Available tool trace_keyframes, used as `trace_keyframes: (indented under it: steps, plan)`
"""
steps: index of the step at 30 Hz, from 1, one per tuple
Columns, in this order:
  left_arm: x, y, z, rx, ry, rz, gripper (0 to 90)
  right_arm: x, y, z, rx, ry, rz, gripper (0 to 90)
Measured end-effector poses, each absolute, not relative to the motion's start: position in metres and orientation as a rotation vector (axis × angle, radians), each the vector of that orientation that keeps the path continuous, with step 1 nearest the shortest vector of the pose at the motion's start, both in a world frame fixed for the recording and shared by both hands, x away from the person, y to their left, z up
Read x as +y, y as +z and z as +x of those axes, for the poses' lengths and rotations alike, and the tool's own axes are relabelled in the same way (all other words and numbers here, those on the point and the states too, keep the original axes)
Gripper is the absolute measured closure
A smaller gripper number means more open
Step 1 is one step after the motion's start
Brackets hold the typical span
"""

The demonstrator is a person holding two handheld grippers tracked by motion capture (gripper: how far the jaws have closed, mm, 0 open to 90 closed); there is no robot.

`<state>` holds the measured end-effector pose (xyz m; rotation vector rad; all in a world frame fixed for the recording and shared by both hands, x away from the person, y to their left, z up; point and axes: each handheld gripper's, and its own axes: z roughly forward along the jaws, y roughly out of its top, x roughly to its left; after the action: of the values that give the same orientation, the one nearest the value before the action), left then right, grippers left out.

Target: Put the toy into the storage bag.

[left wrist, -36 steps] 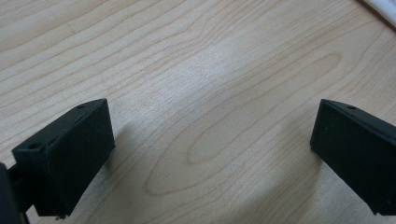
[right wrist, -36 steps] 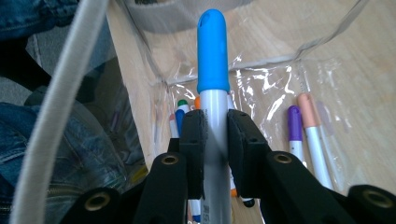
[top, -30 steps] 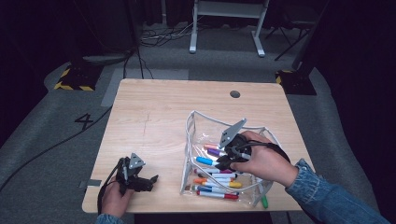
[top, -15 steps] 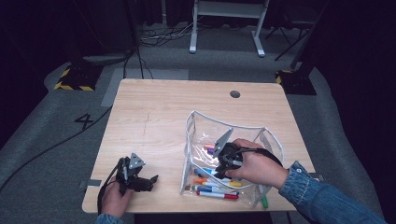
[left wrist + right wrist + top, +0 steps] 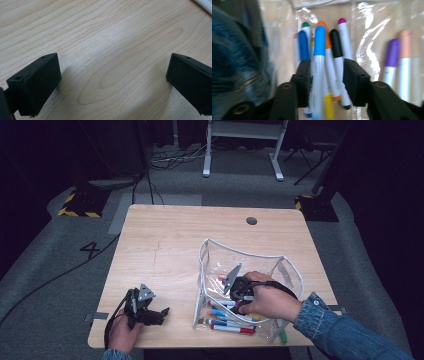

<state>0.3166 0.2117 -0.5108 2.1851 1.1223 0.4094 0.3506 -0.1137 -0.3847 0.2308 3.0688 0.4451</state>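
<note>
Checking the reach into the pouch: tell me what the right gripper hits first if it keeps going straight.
Most likely the light-blue-capped marker, which lies between the right gripper's open jaws, beside the black-capped one, inside the clear pouch. Blur leaves the remaining gap unclear.

Between the black fingers, markers capped in light blue, orange and black are seen. Beyond them, purple and peach caps are shown inside the clear, white-edged pouch. Pale wood grain is displayed by the table.

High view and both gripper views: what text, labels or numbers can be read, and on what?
"4": dark numeral on the grey floor, left of the table.
Markers in the clear pouch: no print legible, too blurred.
Nothing else readable.
</note>
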Motion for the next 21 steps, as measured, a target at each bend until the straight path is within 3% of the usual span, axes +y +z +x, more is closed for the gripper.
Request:
trace_keyframes:
  steps: [9,21]
  plan:
    - [0.212,-0.511,0.317,1.121,0.409,2.188,0.0,-0.129,-0.349,0.35,2.92,0.746,0.293,43.5]
    - [0.212,-0.511,0.317,1.123,0.41,2.185,0.0,-0.182,-0.292,0.349,2.701,1.035,0.532,39.9]
